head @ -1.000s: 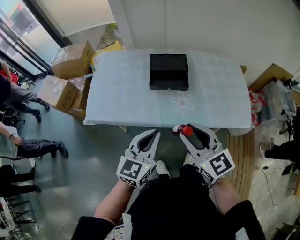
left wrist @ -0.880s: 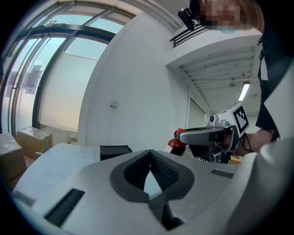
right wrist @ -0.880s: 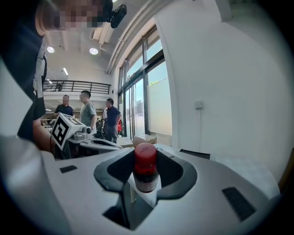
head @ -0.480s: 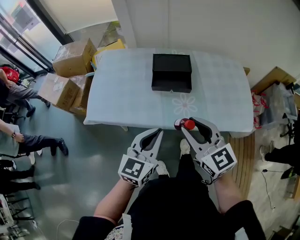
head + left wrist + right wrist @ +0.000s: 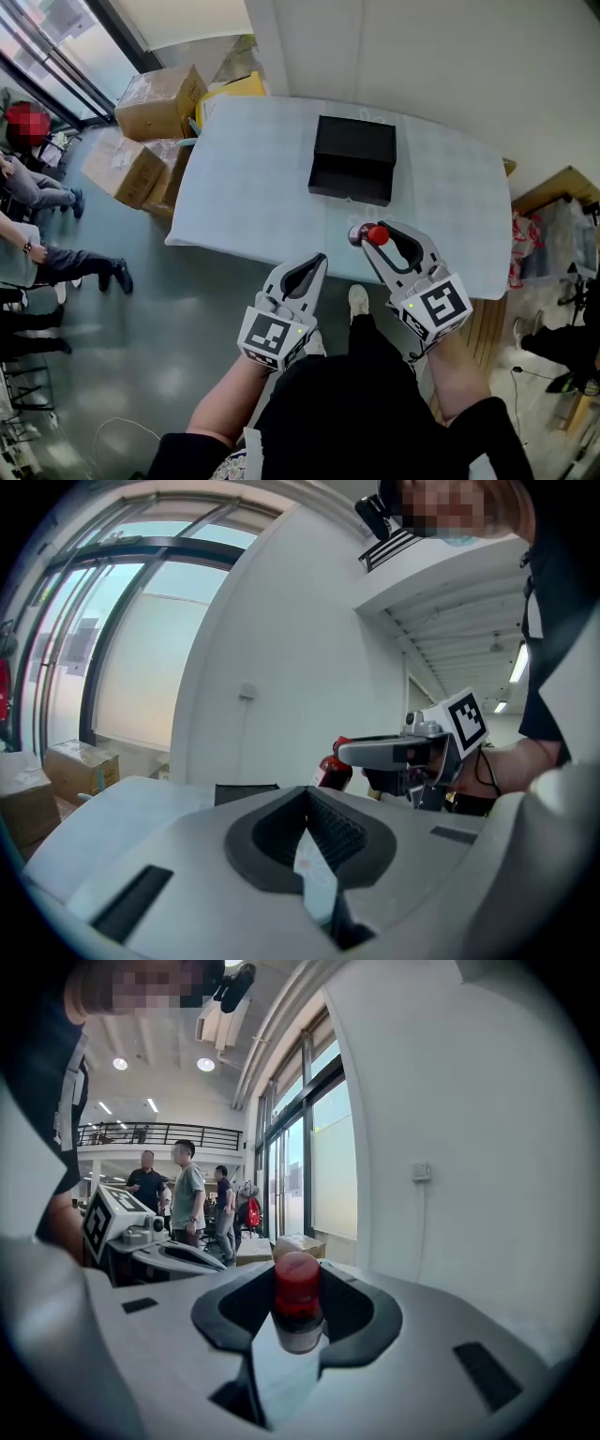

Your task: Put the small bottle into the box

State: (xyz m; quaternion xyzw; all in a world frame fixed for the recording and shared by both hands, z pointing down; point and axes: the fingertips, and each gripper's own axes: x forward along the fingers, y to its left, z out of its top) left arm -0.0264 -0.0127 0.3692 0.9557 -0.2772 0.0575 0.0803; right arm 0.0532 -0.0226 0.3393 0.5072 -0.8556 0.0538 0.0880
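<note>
A black open box point(image 5: 354, 159) stands on the table with the white cloth point(image 5: 253, 187), toward its far side. The small bottle point(image 5: 372, 234), dark with a red cap, is held in my right gripper point(image 5: 371, 237) just above the table's near edge, well short of the box. In the right gripper view the bottle point(image 5: 297, 1304) stands upright between the pads, cap up. My left gripper point(image 5: 316, 262) hangs below the table's near edge, shut with nothing in it. The left gripper view shows the box point(image 5: 246, 792) and the bottle point(image 5: 330, 769).
Cardboard boxes point(image 5: 155, 103) are stacked on the floor left of the table. People point(image 5: 42, 267) sit at the far left. A wall runs behind the table. Wooden boards and bags point(image 5: 553, 211) lie to the right.
My right gripper has carried the bottle forward, from in front of the table to over its near edge. The table and box have come closer. The left gripper has hardly shifted.
</note>
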